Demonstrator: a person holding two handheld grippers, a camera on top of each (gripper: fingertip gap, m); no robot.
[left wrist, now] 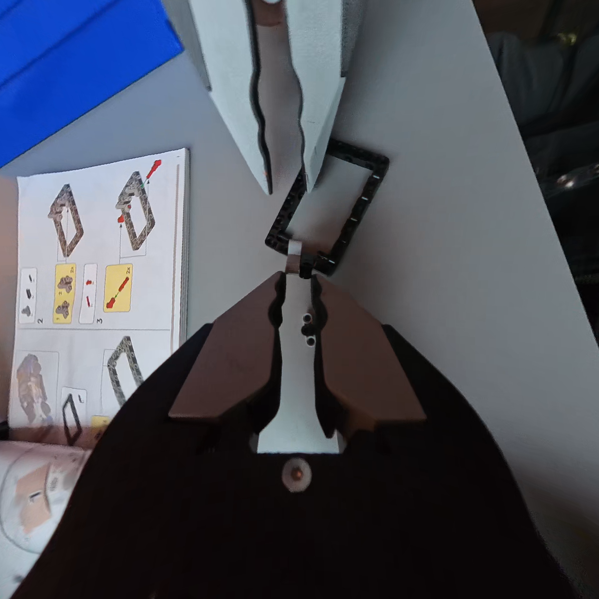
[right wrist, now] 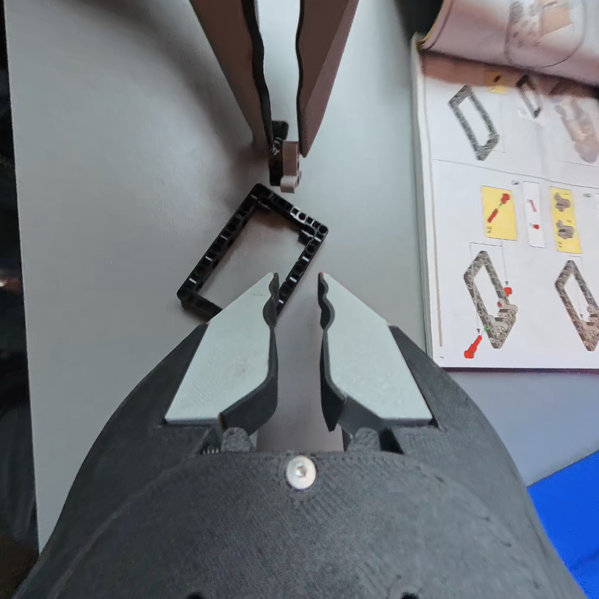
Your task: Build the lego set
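A black rectangular lego frame [left wrist: 356,217] lies flat on the white table; it also shows in the right wrist view [right wrist: 223,236]. My left gripper [left wrist: 298,277], with brown fingers, is shut on a small grey connector piece [left wrist: 294,254] fitted with black pins. It holds the piece at the frame's near short side. The right wrist view shows the left gripper [right wrist: 287,149] and the grey piece [right wrist: 290,162] just off a corner of the frame. My right gripper [right wrist: 298,278], with grey fingers, is open and empty; one fingertip hangs over the frame's long side. It also shows in the left wrist view [left wrist: 287,191].
An open instruction booklet [left wrist: 97,243] lies beside the frame, also seen in the right wrist view [right wrist: 518,227]. A blue box [left wrist: 64,64] sits beyond it. A clear plastic bag [left wrist: 32,486] lies on the booklet's end. The table edge [right wrist: 19,291] runs close to the frame. The left gripper's tips are roughly 7 cm from the right gripper's.
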